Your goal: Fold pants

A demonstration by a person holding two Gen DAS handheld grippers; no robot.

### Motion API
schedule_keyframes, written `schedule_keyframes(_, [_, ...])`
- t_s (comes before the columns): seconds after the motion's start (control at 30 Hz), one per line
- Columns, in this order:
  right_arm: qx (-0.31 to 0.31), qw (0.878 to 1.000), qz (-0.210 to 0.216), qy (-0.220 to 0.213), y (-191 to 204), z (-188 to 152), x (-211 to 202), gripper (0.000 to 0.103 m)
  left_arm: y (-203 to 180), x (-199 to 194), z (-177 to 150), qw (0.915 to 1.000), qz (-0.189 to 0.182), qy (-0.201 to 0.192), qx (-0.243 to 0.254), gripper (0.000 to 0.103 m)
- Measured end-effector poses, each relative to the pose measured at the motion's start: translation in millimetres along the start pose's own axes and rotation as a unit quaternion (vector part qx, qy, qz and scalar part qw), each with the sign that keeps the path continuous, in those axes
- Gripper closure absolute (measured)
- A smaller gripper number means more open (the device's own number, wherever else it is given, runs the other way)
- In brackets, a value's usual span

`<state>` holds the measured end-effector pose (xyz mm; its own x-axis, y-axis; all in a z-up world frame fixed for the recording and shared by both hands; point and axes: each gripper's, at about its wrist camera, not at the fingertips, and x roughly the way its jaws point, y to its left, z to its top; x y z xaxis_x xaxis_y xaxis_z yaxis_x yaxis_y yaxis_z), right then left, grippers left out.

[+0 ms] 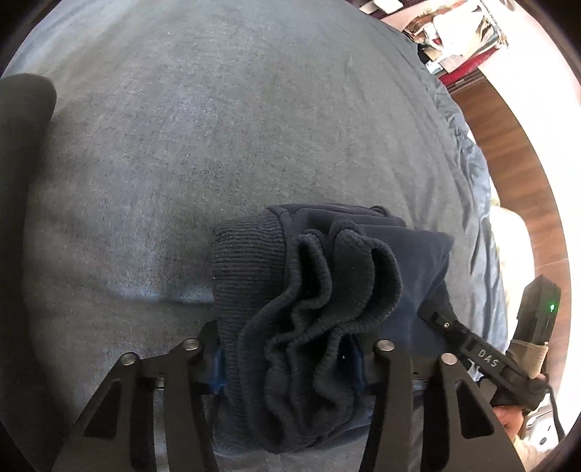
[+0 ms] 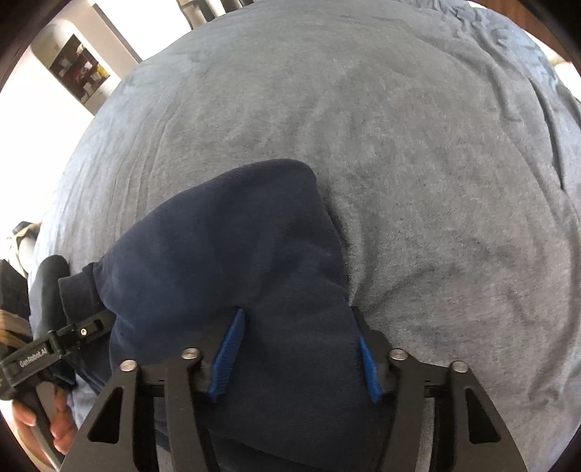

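The dark navy pants lie bunched in a small folded bundle on the grey-blue bed cover. A ribbed cuff and wavy hem edges face the left wrist camera. My left gripper is shut on this end, with cloth filling the gap between its blue pads. In the right wrist view the smooth end of the pants sits between the blue pads of my right gripper, shut on the cloth. Both point steeply down, side by side.
The bed cover spreads wide beyond the bundle. A dark rounded object lies at the left. Wooden floor and a cluttered pile lie past the bed's right edge. A hand holds the left gripper's handle.
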<state>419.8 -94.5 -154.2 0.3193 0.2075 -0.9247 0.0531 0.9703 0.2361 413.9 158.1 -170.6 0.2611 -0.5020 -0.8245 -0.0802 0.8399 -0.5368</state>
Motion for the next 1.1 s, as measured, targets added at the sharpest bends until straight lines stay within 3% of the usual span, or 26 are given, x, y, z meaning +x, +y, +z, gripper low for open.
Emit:
schedule_keyframes(0.03, [-0.002,1.000,-0.005,-0.003,1,1,-3,0.063,-1,-3,-1,1.0000,-0.002,-0.001,0.000,0.058])
schedule_keyframes(0.13, [-0.004,1.000,-0.011,-0.017,3,4,-18,0.074,-8,-17,-4,0.9999,0.000,-0.014,0.009,0.061])
schedule_keyframes(0.37, [-0.008,0.998,-0.022,-0.057,13,7,-69,0.083,-30,-59,-8,0.9982,-0.025,-0.052,0.015,0.065])
schedule_keyframes(0.53, [-0.030,0.994,-0.024,-0.100,27,2,-115,0.083,-39,-100,-13,0.9951,-0.041,-0.086,0.027,0.065])
schedule_keyframes(0.7, [-0.060,0.990,-0.012,-0.126,54,4,-146,0.083,-34,-147,-15,0.9912,-0.032,-0.124,0.034,0.065])
schedule_keyframes(0.93, [-0.089,0.983,0.033,-0.155,120,8,-160,0.083,5,-226,-8,0.9828,0.006,-0.180,0.040,0.065])
schedule_keyframes(1.1, [-0.116,0.977,0.070,-0.163,174,8,-152,0.083,47,-268,-1,0.9789,0.041,-0.196,0.039,0.065])
